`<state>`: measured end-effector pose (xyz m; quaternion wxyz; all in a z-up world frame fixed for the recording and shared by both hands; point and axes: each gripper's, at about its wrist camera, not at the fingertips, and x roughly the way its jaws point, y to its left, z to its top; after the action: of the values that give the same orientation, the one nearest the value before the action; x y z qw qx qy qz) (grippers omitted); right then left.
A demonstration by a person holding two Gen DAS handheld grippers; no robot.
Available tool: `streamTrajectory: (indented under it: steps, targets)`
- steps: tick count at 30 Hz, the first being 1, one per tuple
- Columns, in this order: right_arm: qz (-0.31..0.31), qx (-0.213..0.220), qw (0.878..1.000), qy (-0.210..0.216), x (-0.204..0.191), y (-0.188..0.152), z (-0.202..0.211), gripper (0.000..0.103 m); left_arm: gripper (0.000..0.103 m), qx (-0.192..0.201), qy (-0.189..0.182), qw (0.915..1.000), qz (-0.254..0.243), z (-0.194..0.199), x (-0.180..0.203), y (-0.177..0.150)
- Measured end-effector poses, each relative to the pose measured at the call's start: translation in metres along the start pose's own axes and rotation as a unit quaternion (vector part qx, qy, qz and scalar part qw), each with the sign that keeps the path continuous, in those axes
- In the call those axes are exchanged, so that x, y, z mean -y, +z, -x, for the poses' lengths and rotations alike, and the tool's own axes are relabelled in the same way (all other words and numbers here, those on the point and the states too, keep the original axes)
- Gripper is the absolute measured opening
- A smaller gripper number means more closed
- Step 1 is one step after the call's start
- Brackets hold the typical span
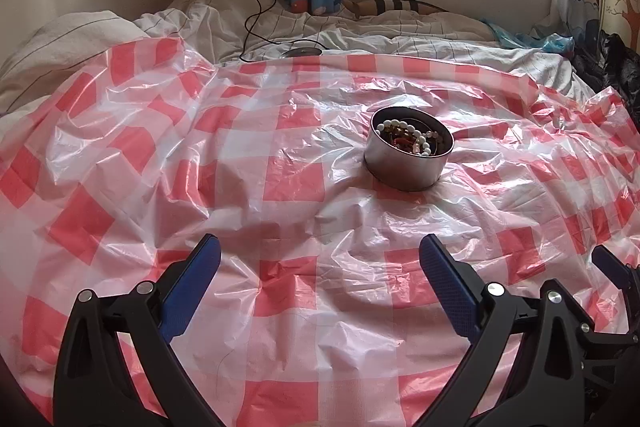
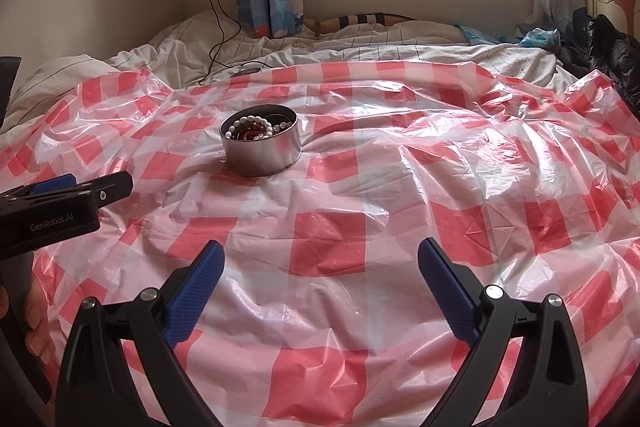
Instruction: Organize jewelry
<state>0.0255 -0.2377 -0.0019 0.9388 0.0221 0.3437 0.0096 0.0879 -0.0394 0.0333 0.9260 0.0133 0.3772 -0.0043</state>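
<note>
On the checked sheet (image 1: 280,155), left view: tin (image 1: 408,163) holds the beads (image 1: 404,137), left claw (image 1: 320,259) spread wide, empty. Right view: right claw (image 2: 320,259) likewise, tin (image 2: 260,151) well ahead. Beads all tinned; either sorted or awaiting unpacking.

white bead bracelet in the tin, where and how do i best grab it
Probably from above, pinching the arc of the white bead bracelet that lies on top of the pile. The round metal tin has an upright wall all around, blocking any side approach. Both the left gripper and the right gripper are open and empty.
</note>
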Motion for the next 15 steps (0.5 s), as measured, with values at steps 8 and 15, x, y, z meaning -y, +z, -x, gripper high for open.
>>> streamTrajectory:
  steps: [8, 15]
  targets:
    - [0.002, -0.001, 1.000, 0.000, 0.0002, -0.0011, -0.0004, 0.094, 0.095, -0.014, -0.016, 0.9997, 0.011, -0.0049, -0.0026, -0.0007]
    - [0.001, -0.002, 1.000, 0.000, 0.0006, -0.0021, -0.0011, 0.094, 0.095, -0.021, -0.019, 0.9996, 0.005, -0.0070, 0.0001, -0.0021]
